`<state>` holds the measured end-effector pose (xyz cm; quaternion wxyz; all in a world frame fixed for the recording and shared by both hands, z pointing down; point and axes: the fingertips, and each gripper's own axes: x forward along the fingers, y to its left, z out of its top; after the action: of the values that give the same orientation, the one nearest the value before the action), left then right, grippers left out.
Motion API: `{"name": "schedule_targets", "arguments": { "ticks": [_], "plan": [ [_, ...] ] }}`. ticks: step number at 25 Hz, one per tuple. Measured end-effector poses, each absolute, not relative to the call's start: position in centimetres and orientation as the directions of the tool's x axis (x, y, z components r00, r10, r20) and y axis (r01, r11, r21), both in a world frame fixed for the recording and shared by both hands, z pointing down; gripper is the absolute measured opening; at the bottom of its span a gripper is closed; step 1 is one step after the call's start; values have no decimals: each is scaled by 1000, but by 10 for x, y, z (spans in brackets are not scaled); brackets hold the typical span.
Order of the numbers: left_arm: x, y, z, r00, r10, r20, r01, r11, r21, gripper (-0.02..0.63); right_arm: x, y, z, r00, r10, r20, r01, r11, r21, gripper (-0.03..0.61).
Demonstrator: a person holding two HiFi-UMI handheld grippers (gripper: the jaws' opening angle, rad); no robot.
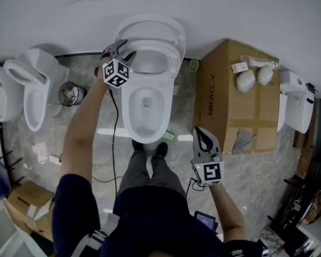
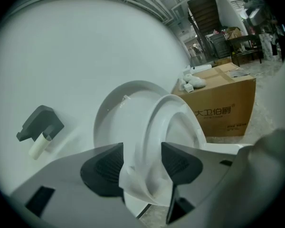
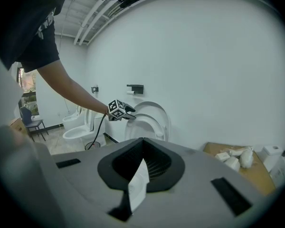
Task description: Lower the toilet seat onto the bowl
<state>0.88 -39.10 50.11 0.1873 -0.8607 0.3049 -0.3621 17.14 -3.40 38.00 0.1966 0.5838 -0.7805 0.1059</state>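
Observation:
The white toilet (image 1: 145,108) stands against the wall with its lid (image 1: 150,24) and seat (image 1: 172,51) raised. My left gripper (image 1: 125,50) reaches to the seat's left edge. In the left gripper view the seat's rim (image 2: 173,120) fills the gap between the two dark pads (image 2: 104,172), which press on it from both sides, and the lid (image 2: 115,110) stands behind. My right gripper (image 1: 203,139) hangs low beside the person's right leg, away from the toilet. Its jaws (image 3: 142,148) are shut, with a white strip (image 3: 138,186) at the seam.
A large cardboard box (image 1: 232,103) with white bundles (image 1: 252,79) on top stands right of the toilet. A second toilet (image 1: 32,87) and a small bin (image 1: 70,94) are at the left. A cable (image 1: 114,143) hangs from the left gripper. A black wall holder (image 2: 38,125) is on the wall.

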Motion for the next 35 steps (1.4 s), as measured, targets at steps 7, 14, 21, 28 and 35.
{"name": "schedule_targets", "arguments": {
  "ticks": [7, 14, 21, 28, 35],
  "plan": [
    [7, -401, 516, 538, -659, 526, -374, -746, -551, 207, 176, -37, 389, -230, -859, 457, -957, 285, 55, 20],
    [7, -408, 521, 529, -658, 536, -378, -748, -545, 172, 177, -36, 395, -231, -855, 465, -957, 285, 49, 20],
    [10, -408, 524, 533, -646, 547, -357, -758, -546, 118, 180, -38, 400, -233, -851, 470, -957, 287, 45, 20],
    [9, -408, 524, 534, -647, 544, -358, -756, -548, 110, 180, -39, 403, -234, -848, 476, -957, 288, 42, 20],
    [7, -400, 522, 532, -654, 538, -365, -750, -551, 105, 182, -38, 402, -231, -847, 478, -958, 285, 42, 20]
  ]
}}
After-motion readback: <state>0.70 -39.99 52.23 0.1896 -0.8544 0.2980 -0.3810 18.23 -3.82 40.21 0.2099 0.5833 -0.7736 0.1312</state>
